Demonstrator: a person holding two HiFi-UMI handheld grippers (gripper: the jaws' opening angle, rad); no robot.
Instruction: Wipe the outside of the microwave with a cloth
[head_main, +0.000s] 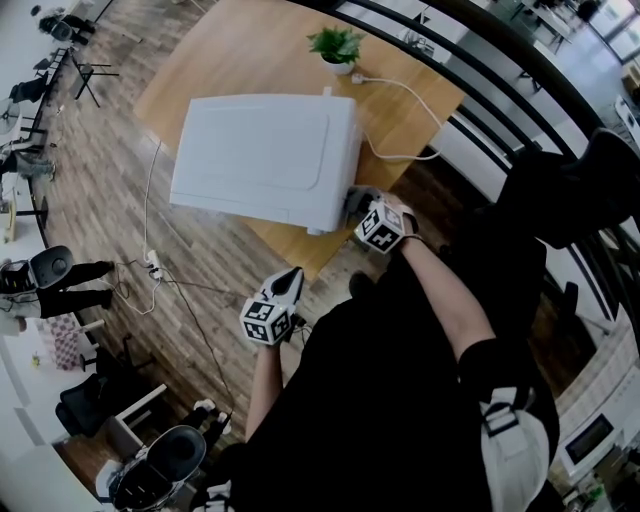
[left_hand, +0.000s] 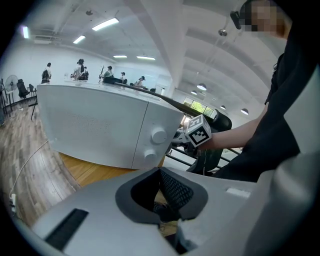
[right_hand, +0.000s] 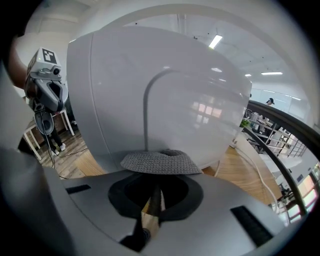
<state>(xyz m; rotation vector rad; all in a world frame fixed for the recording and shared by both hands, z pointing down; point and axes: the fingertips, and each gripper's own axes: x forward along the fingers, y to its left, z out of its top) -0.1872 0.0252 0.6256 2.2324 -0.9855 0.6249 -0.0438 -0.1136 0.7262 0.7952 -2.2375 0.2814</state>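
Note:
A white microwave (head_main: 265, 155) stands on a wooden table (head_main: 230, 40). My right gripper (head_main: 362, 207) is at its near right corner, shut on a grey knitted cloth (right_hand: 159, 162) that lies flat against the microwave's side wall (right_hand: 165, 95). My left gripper (head_main: 291, 280) hangs off the table's near edge, below the microwave, jaws together with nothing between them. In the left gripper view the microwave's front (left_hand: 100, 127) and its two knobs (left_hand: 159, 136) show, with the right gripper's marker cube (left_hand: 199, 131) beside that corner.
A small potted plant (head_main: 337, 45) stands behind the microwave, and a white cable (head_main: 405, 95) runs over the table. A black railing (head_main: 480, 50) runs along the right. A power strip (head_main: 153, 265) and office chairs (head_main: 160, 465) are on the floor at left.

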